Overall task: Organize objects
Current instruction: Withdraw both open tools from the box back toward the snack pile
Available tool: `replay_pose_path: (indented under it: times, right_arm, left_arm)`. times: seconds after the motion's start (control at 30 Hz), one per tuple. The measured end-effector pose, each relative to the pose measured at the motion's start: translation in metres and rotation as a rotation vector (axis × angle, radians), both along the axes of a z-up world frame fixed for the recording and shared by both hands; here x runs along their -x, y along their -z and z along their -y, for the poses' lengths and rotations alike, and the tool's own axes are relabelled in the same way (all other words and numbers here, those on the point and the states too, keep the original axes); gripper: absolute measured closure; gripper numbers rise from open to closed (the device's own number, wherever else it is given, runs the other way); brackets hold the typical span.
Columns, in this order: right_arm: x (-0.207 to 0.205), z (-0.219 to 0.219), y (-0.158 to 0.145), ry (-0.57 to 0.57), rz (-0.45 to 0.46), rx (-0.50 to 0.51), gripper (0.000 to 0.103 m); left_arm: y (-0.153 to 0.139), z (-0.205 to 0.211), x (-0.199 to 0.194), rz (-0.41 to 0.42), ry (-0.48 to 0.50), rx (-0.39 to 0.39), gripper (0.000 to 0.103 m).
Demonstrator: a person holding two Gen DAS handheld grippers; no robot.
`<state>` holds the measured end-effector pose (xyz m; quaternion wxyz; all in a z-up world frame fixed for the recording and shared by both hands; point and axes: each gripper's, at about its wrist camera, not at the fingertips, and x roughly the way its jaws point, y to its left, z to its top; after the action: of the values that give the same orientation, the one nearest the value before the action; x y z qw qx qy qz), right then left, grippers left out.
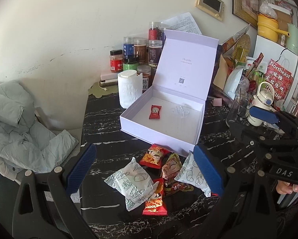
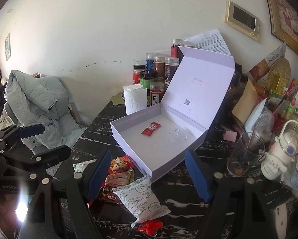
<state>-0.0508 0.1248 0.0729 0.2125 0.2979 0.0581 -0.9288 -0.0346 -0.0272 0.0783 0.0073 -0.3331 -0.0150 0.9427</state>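
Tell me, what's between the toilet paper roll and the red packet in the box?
Only the white box's left wall, seen in both wrist views, separates the toilet paper roll from the red packet.

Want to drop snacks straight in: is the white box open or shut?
Open: the white box has its lid standing upright, showing a red packet lying inside.

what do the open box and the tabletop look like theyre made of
Open box: likely rigid paperboard with a matte pale lilac wrap; flat stiff walls, crisp folded lid hinge, printed text inside.
Tabletop: looks like polished black marble or a marble-look surface; white veins and a faint sheen. Real stone or laminate, cannot tell.
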Motion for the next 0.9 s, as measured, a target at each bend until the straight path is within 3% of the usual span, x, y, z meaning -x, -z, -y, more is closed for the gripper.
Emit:
replay_pose_path:
  times: [0.37,0.9]
  right_arm:
    - [-0.010,-0.005,0.053,-0.006,0.096,0.014,0.026]
    - [-0.023,-0.019,0.103,-0.012,0.150,0.035,0.026]
  left_arm:
    - [0.041,-0.003,-0.015,0.041,-0.040,0.017,0.005]
    - [0.093,-0.009,-0.024,0.142,-0.055,-0.021,0.005]
